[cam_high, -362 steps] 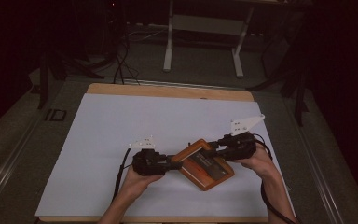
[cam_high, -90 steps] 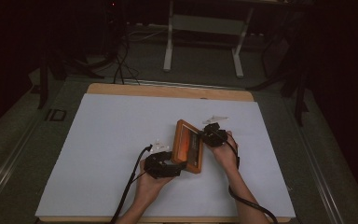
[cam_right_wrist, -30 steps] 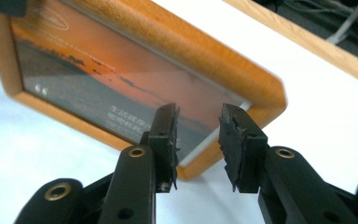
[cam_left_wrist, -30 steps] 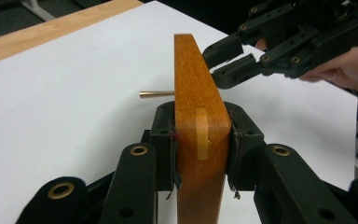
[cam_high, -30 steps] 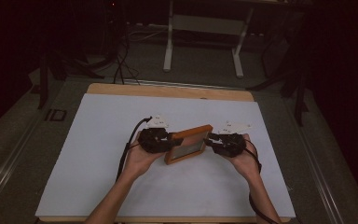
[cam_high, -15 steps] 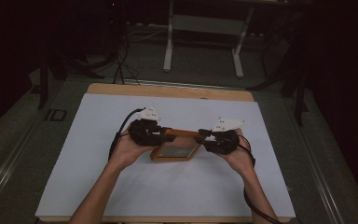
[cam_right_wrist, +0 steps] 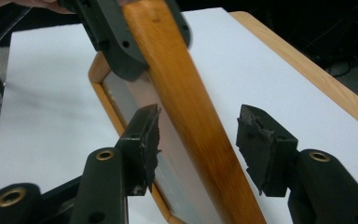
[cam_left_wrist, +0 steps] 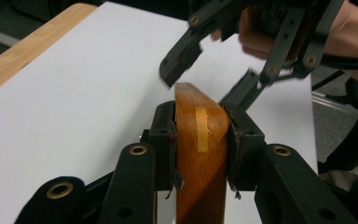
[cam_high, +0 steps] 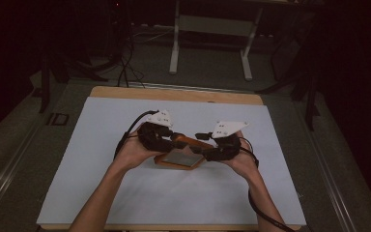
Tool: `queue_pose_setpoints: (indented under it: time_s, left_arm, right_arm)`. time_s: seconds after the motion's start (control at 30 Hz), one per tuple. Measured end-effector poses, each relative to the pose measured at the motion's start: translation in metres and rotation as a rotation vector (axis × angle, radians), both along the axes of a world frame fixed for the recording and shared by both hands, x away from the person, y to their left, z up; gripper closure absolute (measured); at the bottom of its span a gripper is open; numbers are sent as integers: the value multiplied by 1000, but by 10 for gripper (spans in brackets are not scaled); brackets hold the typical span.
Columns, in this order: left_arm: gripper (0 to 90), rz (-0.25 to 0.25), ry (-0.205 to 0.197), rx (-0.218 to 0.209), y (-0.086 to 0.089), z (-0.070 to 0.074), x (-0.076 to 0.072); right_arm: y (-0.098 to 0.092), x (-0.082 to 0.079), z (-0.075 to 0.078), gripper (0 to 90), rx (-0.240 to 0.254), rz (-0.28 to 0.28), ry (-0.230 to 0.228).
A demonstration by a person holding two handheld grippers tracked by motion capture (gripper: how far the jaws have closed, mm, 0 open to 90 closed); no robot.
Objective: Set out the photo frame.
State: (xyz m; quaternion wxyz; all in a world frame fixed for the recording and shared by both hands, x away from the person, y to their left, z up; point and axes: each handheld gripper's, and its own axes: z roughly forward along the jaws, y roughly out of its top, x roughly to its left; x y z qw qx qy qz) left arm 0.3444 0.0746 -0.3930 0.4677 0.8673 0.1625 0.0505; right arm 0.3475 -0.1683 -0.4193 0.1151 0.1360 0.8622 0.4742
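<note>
An orange wooden frame [cam_high: 181,157] with a grey panel hangs tilted above the white sheet [cam_high: 101,145]. My left gripper [cam_high: 166,137] is shut on one end of its rim; in the left gripper view both pads [cam_left_wrist: 165,135] press the wood [cam_left_wrist: 200,186]. My right gripper [cam_high: 207,150] is at the opposite end. Its jaws have just been opening: in the right gripper view the frame's rim [cam_right_wrist: 182,93] runs between the pads [cam_right_wrist: 261,144] with gaps on both sides. The right gripper [cam_left_wrist: 209,79] stands open beyond the frame's end, and the left gripper [cam_right_wrist: 121,42] grips the far end.
The white sheet covers a wooden table [cam_high: 174,93] whose bare edge shows at the far side. Beyond it a desk's white legs [cam_high: 175,46] stand on a dark floor with cables [cam_high: 123,72]. Each gripper trails a black cable toward the table's near edge.
Both hands have lifted the frame a little and shifted it away from the near edge. The right gripper's jaws have spread off the rim; the left gripper keeps its grip.
</note>
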Motion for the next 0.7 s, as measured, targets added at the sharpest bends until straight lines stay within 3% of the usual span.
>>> queue_pose_setpoints:
  time_s: [0.23,0.33,0.5,0.57,0.7]
  left_arm:
    - [672,-37,-12,7,-13,3,1]
    - [626,-22,3,-24,-12,3,4]
    - [583,-14,13,-30,-15,1,5]
    - [508,-18,21,-39,-15,-1,6]
    - [463,-4,24,-102,-6,-4,7]
  right_arm:
    - [1,-2,0,536,-16,38,-13]
    - [-5,-3,1,624,-15,53,-18]
    - [-6,-9,1,653,-43,58,-60]
    - [-6,-10,1,662,-50,57,-70]
    - [-8,-12,1,674,-53,51,-83]
